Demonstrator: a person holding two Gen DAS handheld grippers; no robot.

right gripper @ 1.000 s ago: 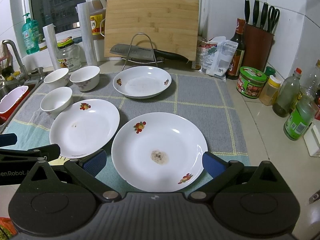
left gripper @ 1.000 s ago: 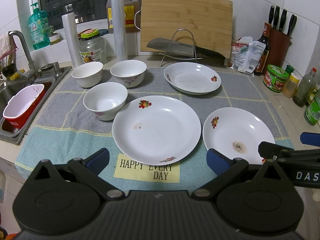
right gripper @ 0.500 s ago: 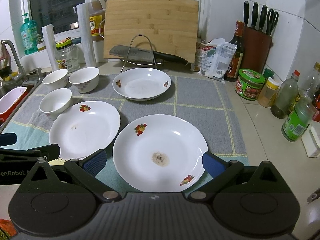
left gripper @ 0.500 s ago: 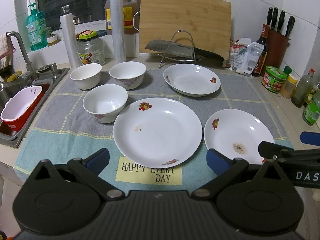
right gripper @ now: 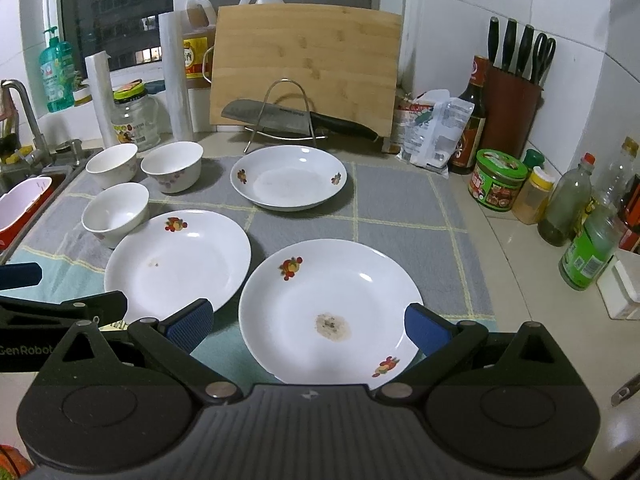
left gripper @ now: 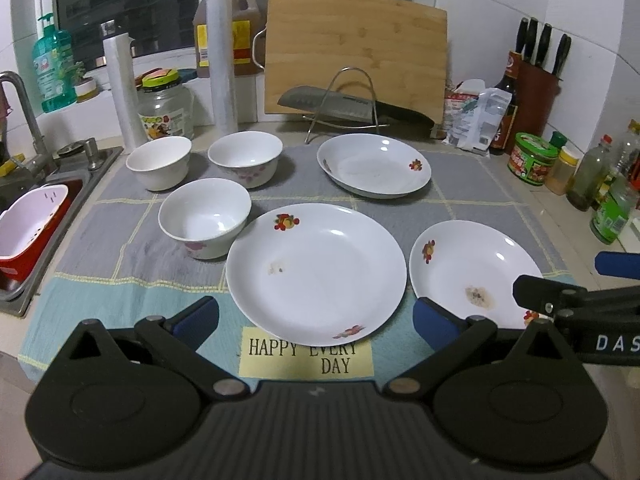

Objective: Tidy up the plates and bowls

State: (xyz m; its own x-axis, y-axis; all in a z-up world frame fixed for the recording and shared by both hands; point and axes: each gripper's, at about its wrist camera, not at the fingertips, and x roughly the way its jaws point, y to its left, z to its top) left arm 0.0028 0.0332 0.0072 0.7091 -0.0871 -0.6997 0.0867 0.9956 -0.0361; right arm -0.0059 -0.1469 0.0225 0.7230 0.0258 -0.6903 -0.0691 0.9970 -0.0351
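Both tools are spread wide and hold nothing. The left tool (left gripper: 316,316) hangs over the near edge of the mat (left gripper: 120,248), its blue pads either side of the left plate (left gripper: 316,272). The right tool (right gripper: 306,320) likewise straddles the right plate (right gripper: 332,308), whose near rim is hidden behind the tool's body.

Three plates and three bowls sit on the mat, which covers the table (right gripper: 520,248). The left plate has a small smear near its middle; the right plate has a larger brown stain. The far plate (left gripper: 374,166) stands apart behind them, in front of a knife (left gripper: 344,106) on a wire rack. The near bowl (left gripper: 204,218) sits just beside the left plate's rim; whether they touch cannot be told. Two more bowls, the left bowl (left gripper: 159,162) and the mid bowl (left gripper: 245,158), stand close together behind it.

The left plate partly covers the mat's printed label, so some letters are lost. In the left view the right tool is cut off by the frame edge, and it covers part of the right plate's rim. The sink (left gripper: 24,184) is cut off at the left.
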